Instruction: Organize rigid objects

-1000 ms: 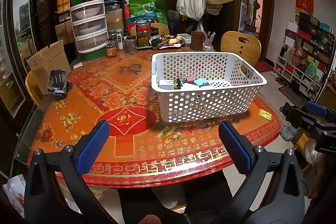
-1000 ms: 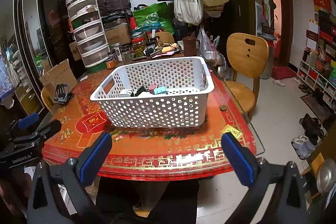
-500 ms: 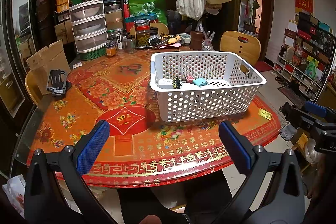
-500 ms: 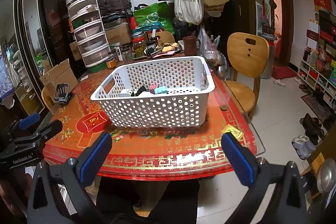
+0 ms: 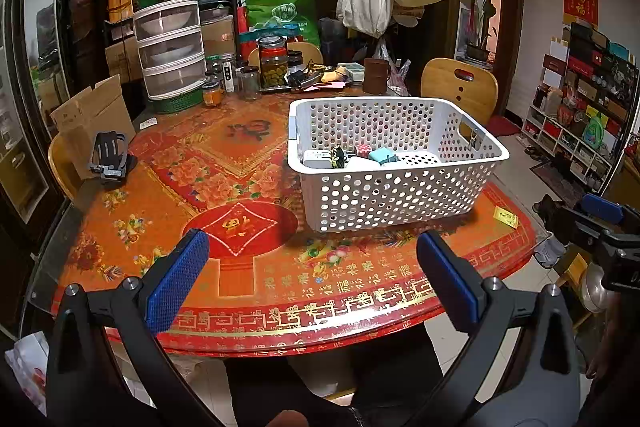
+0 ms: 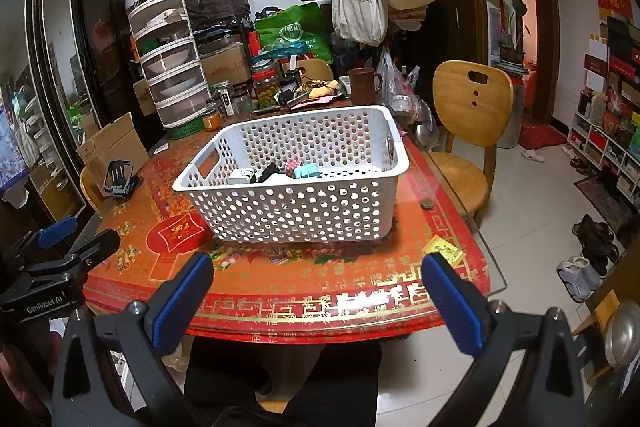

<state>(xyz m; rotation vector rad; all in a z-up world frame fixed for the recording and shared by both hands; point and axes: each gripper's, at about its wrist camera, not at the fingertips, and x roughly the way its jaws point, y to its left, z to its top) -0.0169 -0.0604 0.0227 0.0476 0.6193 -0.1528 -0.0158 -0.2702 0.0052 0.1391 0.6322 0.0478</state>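
Both handheld grippers hang back off the near edge of the round table w/ red-and-gold patterned cloth under glass (image 5: 248, 291), neither holding anything. The left gripper (image 5: 312, 277) is spread wide, blue pads well apart, nothing btwn them; the right gripper (image 6: 316, 291) is likewise released and empty.

The white perforated plastic basket (image 5: 400, 187) sits on the table's right half, near the front edge. Inside, bunched at its near-left corner: a white boxy plug-like item (image 5: 316, 159), a small black-and-yellow piece (image 5: 339, 155), a small red patterned cube (image 5: 363, 149) and a teal block (image 5: 383, 155). Exact nature of each is too small to tell.

Judged from this, the sorting looks largely done: the table's front half is bare of loose rigid items apart from a small yellow card (image 6: 443, 250) near the front-right edge and a dark round coin-like disc (image 6: 427, 203) just beside the basket's right side. A black folding phone stand (image 5: 109, 157) rests at the left edge; whether it belongs to the task can't be told. Jars, a brown mug (image 5: 376, 75) and clutter crowd the far edge, prob. household stuff, not task items.

Left to do, at most: the card, the disc, maybe the stand. Otherwise the job appears at or near its end.
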